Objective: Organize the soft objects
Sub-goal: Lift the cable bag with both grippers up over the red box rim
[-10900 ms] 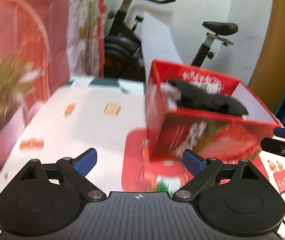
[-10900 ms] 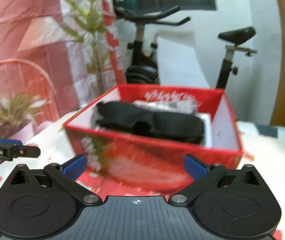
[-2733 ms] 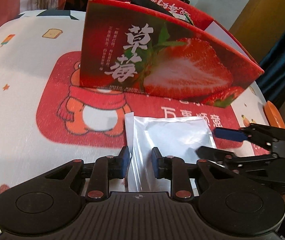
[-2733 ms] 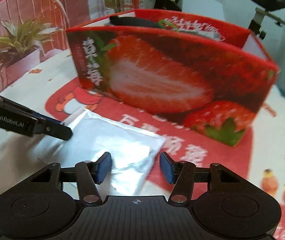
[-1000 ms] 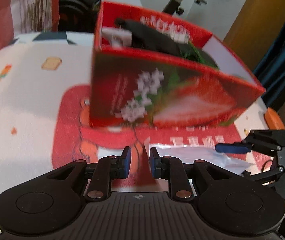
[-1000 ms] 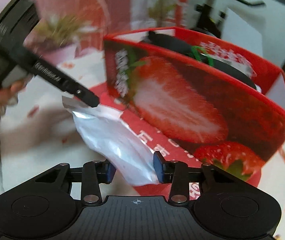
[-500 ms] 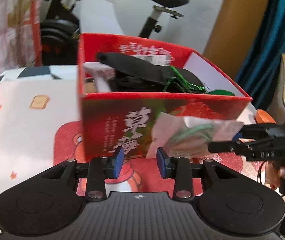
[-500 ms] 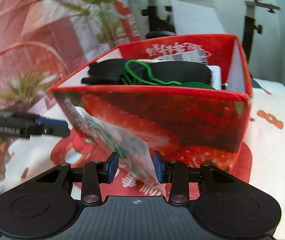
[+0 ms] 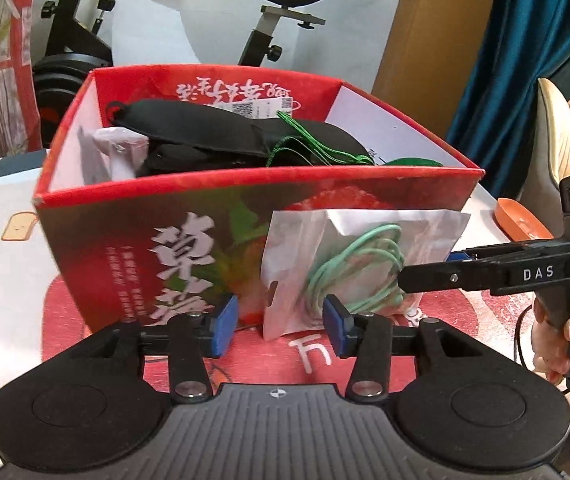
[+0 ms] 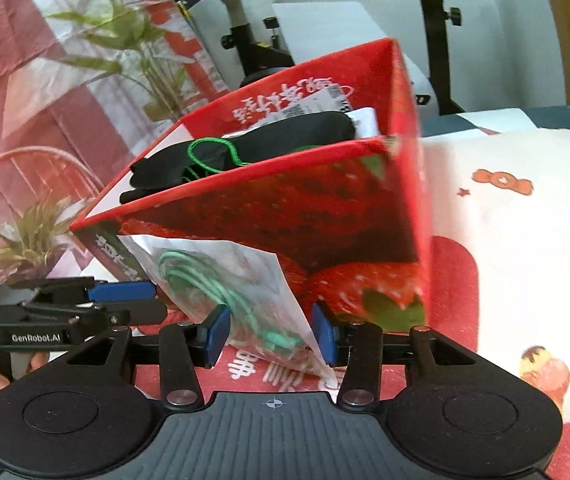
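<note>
Right claw (image 10: 271, 334) narrowed on the clear pouch (image 9: 349, 264), pads pressing either side of the coiled green cord (image 9: 365, 268) inside. Pouch hanging in the air just in front of the red box (image 9: 133, 240), top edge a little below the box rim. Left claw (image 9: 279, 322) partly spread and holding nothing, also in front of the box, low by the pouch's bottom corner.

To finish well: lift until the dangling bottom corner clears the box's front rim, carry over the box, lower onto the black soft items (image 9: 205, 136) inside, then let go. Grip probably slippery on the film, so no jerks. Left claw best kept beside the box wall to steady it on the table (image 10: 505, 240).
</note>
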Action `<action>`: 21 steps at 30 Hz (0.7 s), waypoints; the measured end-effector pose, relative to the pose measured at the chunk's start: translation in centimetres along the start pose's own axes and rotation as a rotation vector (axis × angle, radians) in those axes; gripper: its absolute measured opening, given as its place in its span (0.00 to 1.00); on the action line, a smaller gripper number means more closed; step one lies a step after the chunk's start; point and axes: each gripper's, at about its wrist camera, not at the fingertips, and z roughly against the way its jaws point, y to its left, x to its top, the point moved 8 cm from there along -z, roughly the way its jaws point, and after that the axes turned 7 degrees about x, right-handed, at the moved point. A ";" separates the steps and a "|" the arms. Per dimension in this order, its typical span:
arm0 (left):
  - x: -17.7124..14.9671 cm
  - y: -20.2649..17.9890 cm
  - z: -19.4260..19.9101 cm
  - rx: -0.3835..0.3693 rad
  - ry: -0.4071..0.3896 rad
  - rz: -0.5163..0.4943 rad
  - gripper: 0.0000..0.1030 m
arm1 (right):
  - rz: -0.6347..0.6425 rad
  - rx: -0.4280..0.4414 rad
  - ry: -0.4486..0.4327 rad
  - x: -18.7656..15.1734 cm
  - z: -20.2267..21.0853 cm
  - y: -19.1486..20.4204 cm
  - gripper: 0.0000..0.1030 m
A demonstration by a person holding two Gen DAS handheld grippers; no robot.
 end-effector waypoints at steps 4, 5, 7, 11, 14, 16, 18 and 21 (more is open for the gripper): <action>0.0 -0.7 -0.5 -0.016 -0.007 0.006 0.48 | -0.015 -0.010 -0.004 0.0 0.3 -0.5 0.46; -0.1 -1.0 -0.4 -0.019 -0.011 0.001 0.48 | -0.018 -0.017 -0.004 0.0 0.5 -0.7 0.47; -0.1 -1.4 -0.5 -0.021 -0.018 -0.005 0.48 | -0.023 -0.026 -0.004 -0.1 1.0 -1.0 0.48; -0.2 -1.7 -0.8 -0.021 -0.018 0.001 0.48 | -0.024 -0.048 -0.008 -0.3 1.8 -1.6 0.48; -0.4 -1.6 -1.0 -0.013 -0.020 0.029 0.48 | -0.014 -0.053 -0.027 -0.1 2.2 -1.4 0.44; -0.5 -1.6 -1.1 -0.019 -0.022 0.058 0.49 | 0.005 -0.056 -0.036 0.0 2.3 -1.0 0.40; -0.6 -1.8 -1.4 -0.024 -0.024 0.058 0.51 | 0.009 -0.051 -0.039 0.2 2.0 -0.7 0.33; -1.1 -2.1 -1.9 -0.007 -0.017 0.029 0.52 | 0.037 -0.064 -0.032 0.3 1.6 -0.4 0.32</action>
